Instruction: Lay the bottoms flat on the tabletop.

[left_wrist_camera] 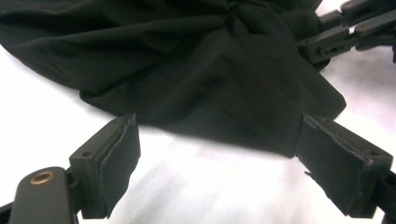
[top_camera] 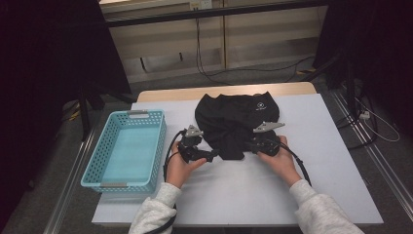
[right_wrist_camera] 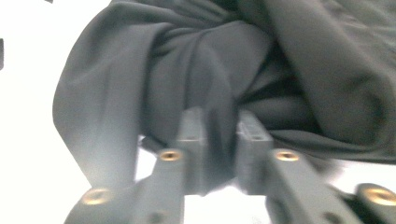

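Black garment is seen crumpled in a heap on the white table, near its far middle, to the right of a turquoise basket; the right gripper is clamped on a fold of its near right edge; the left gripper is held with jaws spread wide, just short of the cloth's near left edge, nothing between them.

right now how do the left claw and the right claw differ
The left claw stands wide open at the near edge of the black garment, with bare table between its pads; the right claw is shut on a fold of that garment. In the high view the left one sits at the cloth's left side, the right one at its right. Both point inward at the cloth.
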